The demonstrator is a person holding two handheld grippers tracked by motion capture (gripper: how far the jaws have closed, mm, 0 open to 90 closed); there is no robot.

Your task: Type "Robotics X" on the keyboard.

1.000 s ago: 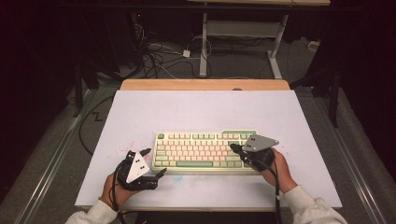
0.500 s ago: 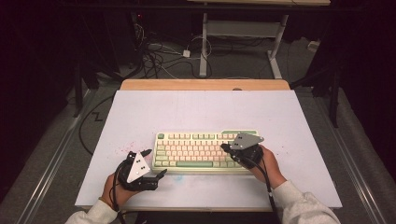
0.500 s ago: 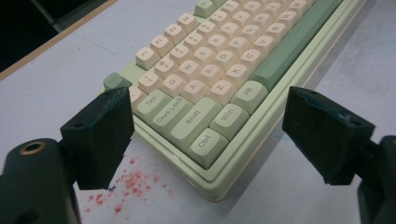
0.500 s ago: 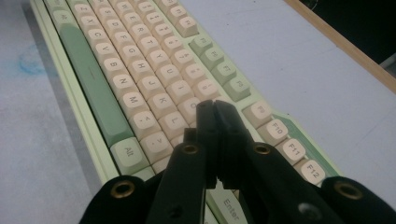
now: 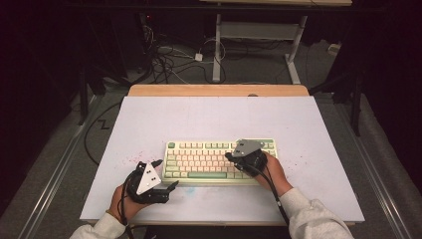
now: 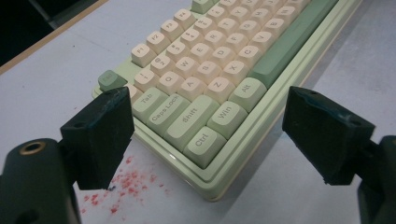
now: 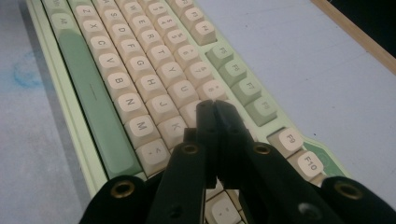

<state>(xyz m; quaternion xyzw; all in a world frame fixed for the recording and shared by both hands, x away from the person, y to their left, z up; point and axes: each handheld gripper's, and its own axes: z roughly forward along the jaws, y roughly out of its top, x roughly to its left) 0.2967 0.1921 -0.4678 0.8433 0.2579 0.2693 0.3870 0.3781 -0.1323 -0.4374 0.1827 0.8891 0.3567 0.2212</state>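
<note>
Now, what I read from my station:

Keyboard: I see the cream and green keyboard (image 5: 219, 161) lying flat on the white counter (image 5: 214, 117), toward the near edge and a little right of centre, its long side running left to right.

Right gripper: my right gripper (image 7: 214, 112) has its jaws pressed together with nothing between them. The tips sit over the right half of the letter rows, by the I and K keys; I cannot tell whether they touch a keycap.

Right hand: I have the right hand (image 5: 271, 172) coming in from the near right, forearm angled toward the far left, wrist low over the keyboard's near right corner. The grey plate sits on top and the cable trails back along the sleeve.

Left gripper: my left gripper (image 6: 205, 135) stands wide open and empty, the pads (image 6: 100, 135) well apart. It points at the keyboard's near left corner, with the Ctrl, Win and Shift keys framed between the jaws, and it stays clear of the case.

Left hand: I hold the left hand (image 5: 124, 196) low over the bare counter, near and left of the keyboard, the gripper aimed to the right and slightly far.

Counter marks: I see pink specks (image 6: 128, 184) on the surface just beside the keyboard's near left corner, and a faint blue smudge (image 7: 25, 72) along its near side.
</note>
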